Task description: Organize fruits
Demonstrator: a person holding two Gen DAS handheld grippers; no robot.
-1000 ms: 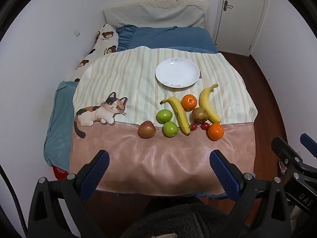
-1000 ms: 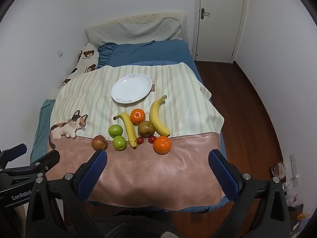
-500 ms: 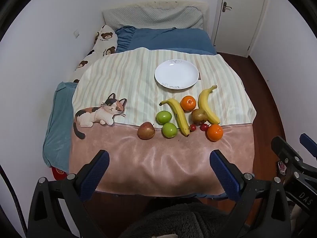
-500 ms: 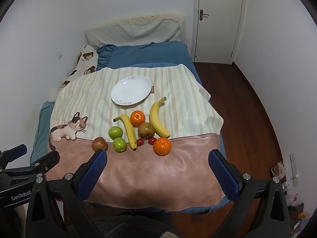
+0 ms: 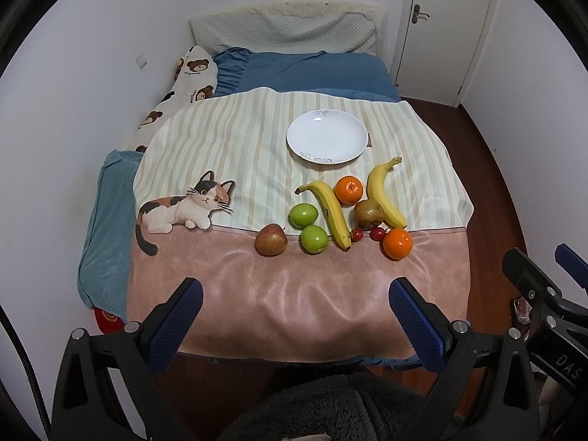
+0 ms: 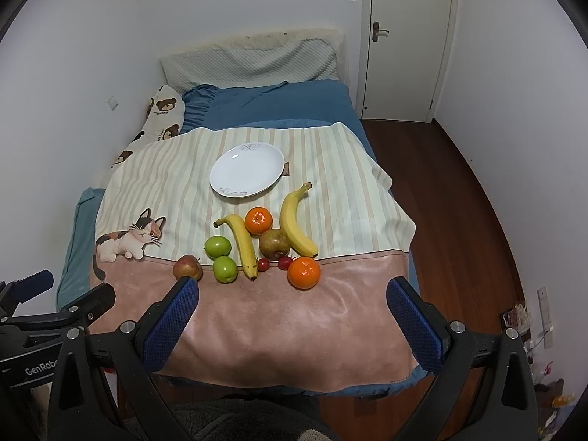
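— What's on the plate [image 5: 327, 136]?
— Bare; the fruits [image 5: 349, 213] lie on the bed ahead of both tongs [image 5: 294, 316] [image 6: 292, 312], spread wide, gripping nothing.
— Writing?
— "GenRobo", cut off — "DAS".

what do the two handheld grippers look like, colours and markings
Both are black frames with silver screws and blue textured finger pads. The left gripper shows white "GenRobo" lettering in the right wrist view; the right gripper shows "DAS" in the left wrist view.
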